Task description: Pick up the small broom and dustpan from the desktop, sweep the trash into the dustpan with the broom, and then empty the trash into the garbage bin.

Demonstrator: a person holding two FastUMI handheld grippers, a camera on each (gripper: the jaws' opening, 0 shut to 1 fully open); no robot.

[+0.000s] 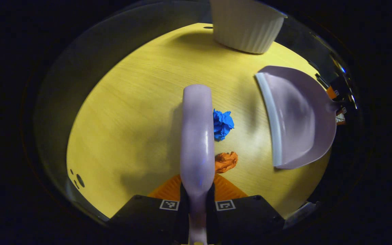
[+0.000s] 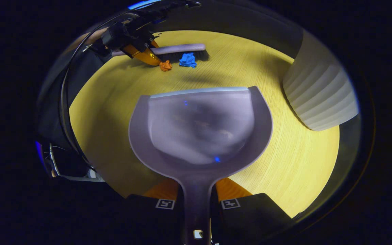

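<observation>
Left hand-held gripper (image 1: 197, 200) is clamped on the handle of the small broom (image 1: 196, 136); both fingers press the narrow neck of the handle. The broom head lies low over the yellow wood-grain table (image 1: 131, 119), with the blue paper wad (image 1: 222, 124) and the orange paper wad (image 1: 226, 161) just beside it on the dustpan side.

Right hand-held gripper (image 2: 197, 204) grips the stem of the lilac dustpan (image 2: 201, 131). The pan's pale front lip faces the wads across a stretch of bare table; whether the lip touches the surface, I cannot tell. The white ribbed garbage bin (image 2: 320, 98) stands near the pan's right edge.

Handling judgement: broom and pan look like light, rigid, glossy plastic, so likely slippery under the pads; the narrow handle necks are the sensible holds, and both are already taken there. The wads look crumpled, soft and very light, so they may roll or skip past the lip under a fast stroke. A slow sweep with the lip pressed flat seems safer.
</observation>
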